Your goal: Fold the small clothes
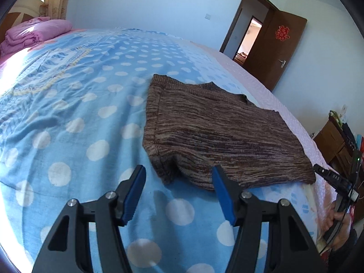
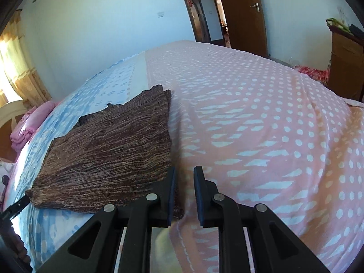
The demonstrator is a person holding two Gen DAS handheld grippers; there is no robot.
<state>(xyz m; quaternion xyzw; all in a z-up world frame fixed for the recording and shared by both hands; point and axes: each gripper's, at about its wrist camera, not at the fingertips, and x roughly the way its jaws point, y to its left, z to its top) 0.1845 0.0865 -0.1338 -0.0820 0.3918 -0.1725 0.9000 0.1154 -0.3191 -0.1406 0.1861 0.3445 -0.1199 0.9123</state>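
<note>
My left gripper (image 1: 179, 191) stands wide, nothing between the pads, hovering just off the near-left corner of the sweater (image 1: 218, 134). I read that as clear of the cloth, w/ the corner lumped up a bit right in front of it.

Right gripper (image 2: 184, 193) is narrow w/ a small gap, empty; its left finger (image 2: 169, 195) sits at the sweater's near-right corner. Touching or just over it, can't tell.

Sweater lies folded flat on the bed (image 1: 68, 113), straddling the blue and pink halves of the cover, prob so both grippers reach a corner each.

Left view alone shows the pink bedding (image 1: 34, 34) by the headboard and the hand (image 1: 341, 225) on the right tool. Right view alone shows the stacked edges along the sweater's right side and the dresser (image 2: 345, 63).
</note>
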